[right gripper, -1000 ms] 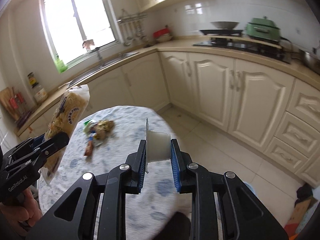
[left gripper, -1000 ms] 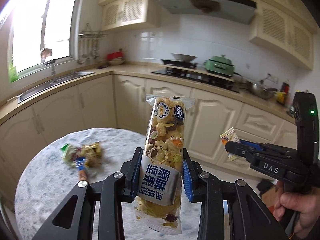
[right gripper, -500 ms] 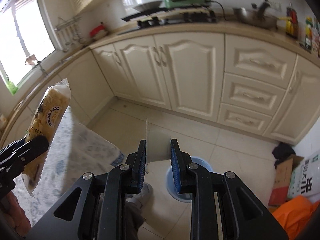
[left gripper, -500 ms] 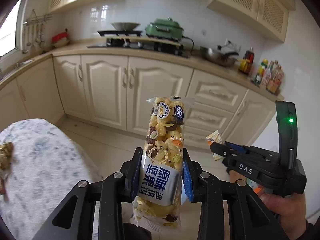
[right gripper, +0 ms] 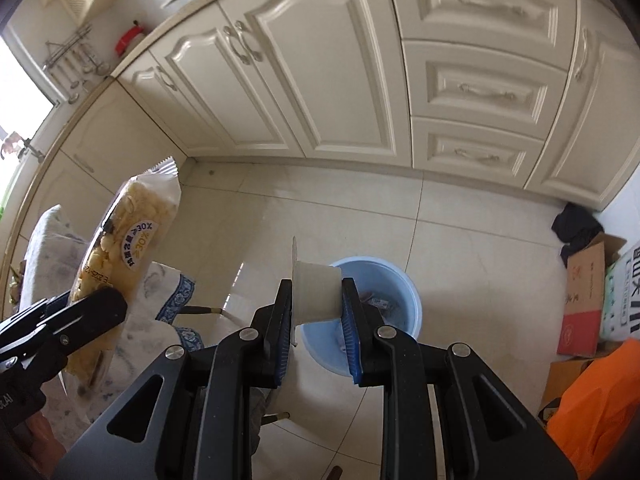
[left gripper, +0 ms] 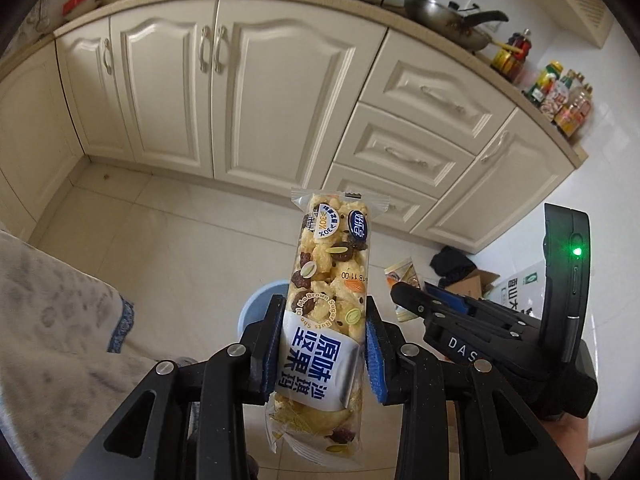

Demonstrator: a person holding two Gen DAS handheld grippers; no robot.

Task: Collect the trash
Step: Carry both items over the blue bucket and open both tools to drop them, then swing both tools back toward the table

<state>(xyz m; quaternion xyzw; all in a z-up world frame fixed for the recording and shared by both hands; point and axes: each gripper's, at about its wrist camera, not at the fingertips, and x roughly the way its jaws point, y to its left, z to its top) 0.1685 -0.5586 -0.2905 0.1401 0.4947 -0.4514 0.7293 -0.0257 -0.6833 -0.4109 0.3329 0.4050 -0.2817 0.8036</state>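
My left gripper [left gripper: 325, 340] is shut on a clear snack bar packet [left gripper: 329, 280] with nuts and a blue-white label, held upright above the floor. It also shows in the right wrist view [right gripper: 120, 248]. My right gripper [right gripper: 317, 312] is shut on a small white plastic cup [right gripper: 316, 294] lying sideways between the pads. In the left wrist view the right gripper [left gripper: 424, 304] holds it with its printed lid showing. A light blue trash bin [right gripper: 396, 292] stands on the floor just beyond the right gripper, with scraps inside; its rim [left gripper: 256, 304] peeks out behind the left gripper.
A round table with a blue-patterned cloth [left gripper: 60, 320] is at the left. Cream cabinets [right gripper: 360, 80] line the far side. Cardboard boxes [right gripper: 588, 300], a dark cloth [right gripper: 576, 228] and an orange bag [right gripper: 600, 412] sit at the right on the tiled floor.
Both grippers have swung right and down, away from the table with its wrappers, toward the floor. The blue bin has come into view under the right gripper. Both grips are unchanged.
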